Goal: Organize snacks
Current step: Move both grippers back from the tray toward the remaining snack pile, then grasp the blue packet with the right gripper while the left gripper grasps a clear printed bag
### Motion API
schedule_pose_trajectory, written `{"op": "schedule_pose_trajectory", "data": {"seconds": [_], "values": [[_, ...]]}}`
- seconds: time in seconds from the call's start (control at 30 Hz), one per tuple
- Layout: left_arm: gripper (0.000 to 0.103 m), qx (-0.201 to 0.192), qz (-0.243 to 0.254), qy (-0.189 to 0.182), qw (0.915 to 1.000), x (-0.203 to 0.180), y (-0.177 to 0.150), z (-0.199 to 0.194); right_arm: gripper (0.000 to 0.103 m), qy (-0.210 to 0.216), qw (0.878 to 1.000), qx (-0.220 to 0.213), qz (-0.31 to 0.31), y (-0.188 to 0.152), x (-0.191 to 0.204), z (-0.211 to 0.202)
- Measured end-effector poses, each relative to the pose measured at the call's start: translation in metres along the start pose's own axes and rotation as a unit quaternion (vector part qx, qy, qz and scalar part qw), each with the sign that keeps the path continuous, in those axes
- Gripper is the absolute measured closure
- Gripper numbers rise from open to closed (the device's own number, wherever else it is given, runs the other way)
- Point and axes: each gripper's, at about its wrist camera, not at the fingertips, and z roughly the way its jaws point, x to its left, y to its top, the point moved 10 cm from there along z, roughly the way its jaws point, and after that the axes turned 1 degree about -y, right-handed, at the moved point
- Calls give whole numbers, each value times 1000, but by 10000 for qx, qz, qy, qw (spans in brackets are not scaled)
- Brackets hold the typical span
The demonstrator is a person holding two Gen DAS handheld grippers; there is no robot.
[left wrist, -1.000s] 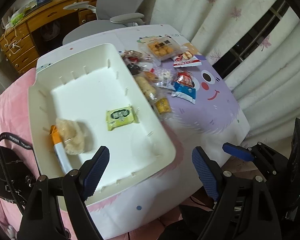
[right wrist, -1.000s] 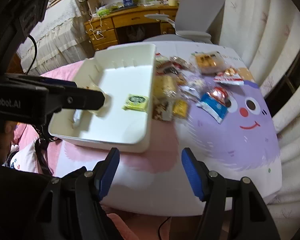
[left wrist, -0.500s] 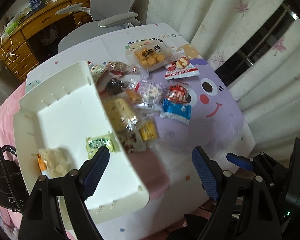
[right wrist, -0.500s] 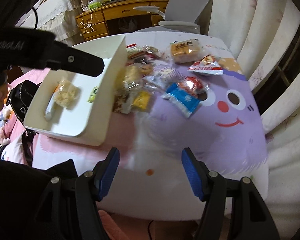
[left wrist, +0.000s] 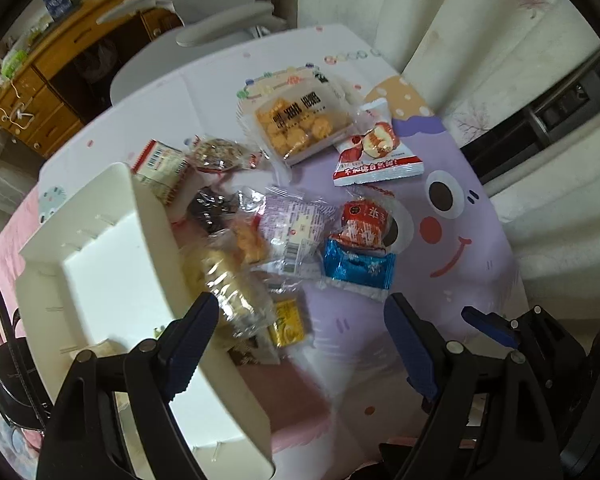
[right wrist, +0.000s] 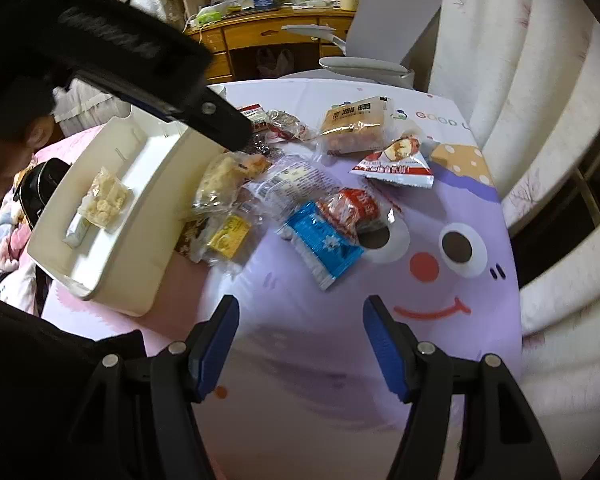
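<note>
Left gripper (left wrist: 296, 336): jaws stand wide apart with nothing between them; it hangs above the near end of the snack pile, beside the tray's right wall.
Right gripper (right wrist: 300, 344): jaws partly open and empty; it hovers over bare purple tablecloth (right wrist: 380, 288), near the blue packet (right wrist: 320, 244).
Risk, tray: the left finger (left wrist: 188, 340) sits close to the white tray (left wrist: 156, 224); a descent here could knock its right wall and shove the tray left.
Risk, pile: the packets overlap. Closing on the clear bag of biscuits (left wrist: 224, 288) may drag the yellow packet (left wrist: 288, 320) or pinch two wrappers at once.
Risk, wrappers: the film looks slick and crinkled, so a shallow grip may slip.
Risk, crowding: both grippers are close over the same pile; a simultaneous reach could make them collide.
Tray contents: a clear bag of pale pieces (right wrist: 104, 200) lying on a white stick-shaped packet (right wrist: 76, 230), at the near left end. The rest of what shows is bare.
Snacks outside: the pile lies just right of the tray; the box of round biscuits (left wrist: 300, 124) and the red-and-white bag (left wrist: 376, 156) lie at the far side.
</note>
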Motion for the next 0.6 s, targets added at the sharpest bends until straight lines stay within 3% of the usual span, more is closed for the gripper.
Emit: {"op": "schedule_pose_trajectory", "data": {"seconds": [0.33,0.6], "values": [[19,550,-73,218,9982,4,24,50,38,80,9979,-260,-592,17,-3,40],[19,1011,-107,422,9939,14,38,90,38,172,9937,-183,-1088,21,4,75]]}}
